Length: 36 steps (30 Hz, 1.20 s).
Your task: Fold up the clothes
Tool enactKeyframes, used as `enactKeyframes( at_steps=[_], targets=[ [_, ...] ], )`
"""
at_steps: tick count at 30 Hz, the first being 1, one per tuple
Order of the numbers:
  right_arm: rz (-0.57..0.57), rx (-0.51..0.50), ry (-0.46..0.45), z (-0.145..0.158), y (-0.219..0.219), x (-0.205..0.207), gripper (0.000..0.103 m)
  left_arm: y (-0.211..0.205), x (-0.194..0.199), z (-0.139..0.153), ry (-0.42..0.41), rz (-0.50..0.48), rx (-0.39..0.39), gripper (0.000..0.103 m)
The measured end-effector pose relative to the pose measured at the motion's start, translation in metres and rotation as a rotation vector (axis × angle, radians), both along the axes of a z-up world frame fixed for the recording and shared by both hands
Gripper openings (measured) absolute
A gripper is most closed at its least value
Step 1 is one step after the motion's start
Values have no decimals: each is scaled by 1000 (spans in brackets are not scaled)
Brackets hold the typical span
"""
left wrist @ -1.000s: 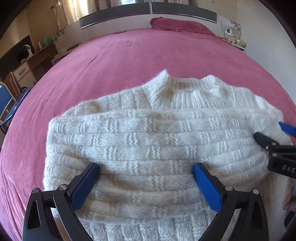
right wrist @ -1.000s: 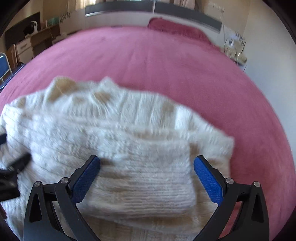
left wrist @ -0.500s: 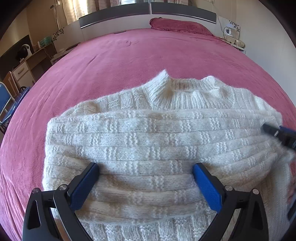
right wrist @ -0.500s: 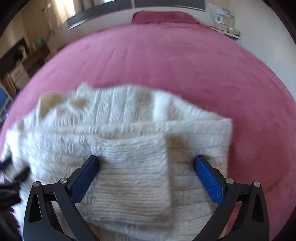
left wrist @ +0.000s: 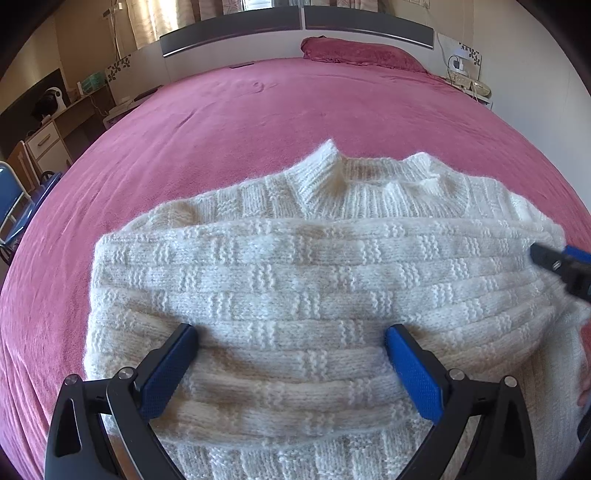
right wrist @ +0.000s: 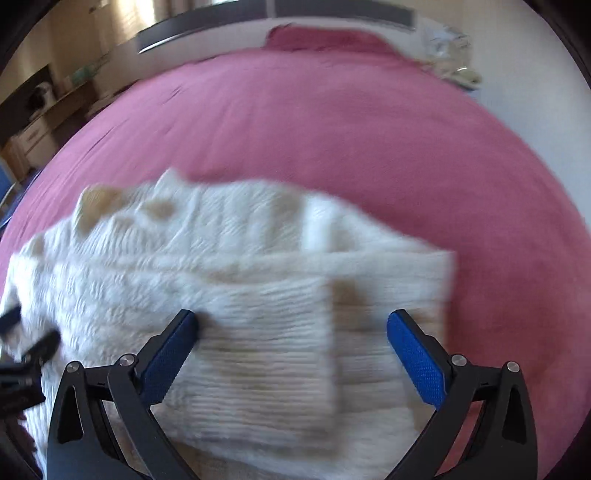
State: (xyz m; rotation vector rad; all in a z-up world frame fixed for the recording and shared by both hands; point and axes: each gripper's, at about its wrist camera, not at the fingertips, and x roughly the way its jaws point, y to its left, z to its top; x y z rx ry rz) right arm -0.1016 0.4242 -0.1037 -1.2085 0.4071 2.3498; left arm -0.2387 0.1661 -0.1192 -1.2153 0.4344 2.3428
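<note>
A cream knitted sweater (left wrist: 303, 273) lies partly folded on the pink bedspread (left wrist: 240, 122), collar toward the headboard. My left gripper (left wrist: 290, 354) is open and empty, its blue pads just above the sweater's lower left part. My right gripper (right wrist: 291, 347) is open and empty above the sweater's right side (right wrist: 258, 317), where a sleeve cuff lies folded across the body. The right gripper's tip shows at the right edge of the left wrist view (left wrist: 561, 266). The left gripper shows at the left edge of the right wrist view (right wrist: 26, 354). The right wrist view is blurred.
A pink pillow (left wrist: 354, 53) lies at the headboard (left wrist: 295, 27). A bedside stand with cables (left wrist: 469, 79) is at the far right. A desk with drawers (left wrist: 48, 129) and a blue chair (left wrist: 11, 206) stand to the left of the bed.
My right gripper has moved to the right and back along the sweater, so less of it shows in the left wrist view. The left gripper has barely moved. Both stay open.
</note>
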Motion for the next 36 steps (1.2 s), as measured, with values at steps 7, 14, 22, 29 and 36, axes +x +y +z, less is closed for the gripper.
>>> enactKeyframes(
  at_steps=[7, 14, 22, 29, 36],
  targets=[
    [89, 17, -54, -14, -22, -9, 103, -10, 9, 8, 7, -5, 37, 103],
    [85, 36, -49, -10, -24, -5, 103, -41, 15, 32, 44, 58, 40, 103],
    [82, 24, -44, -8, -25, -2, 103, -54, -7, 0, -21, 92, 58, 103],
    [81, 23, -44, -12, -22, 2, 103, -50, -9, 3, -10, 90, 54, 103],
    [87, 20, -41, -10, -23, 6, 103, -49, -14, 4, -11, 81, 67, 103]
  ],
)
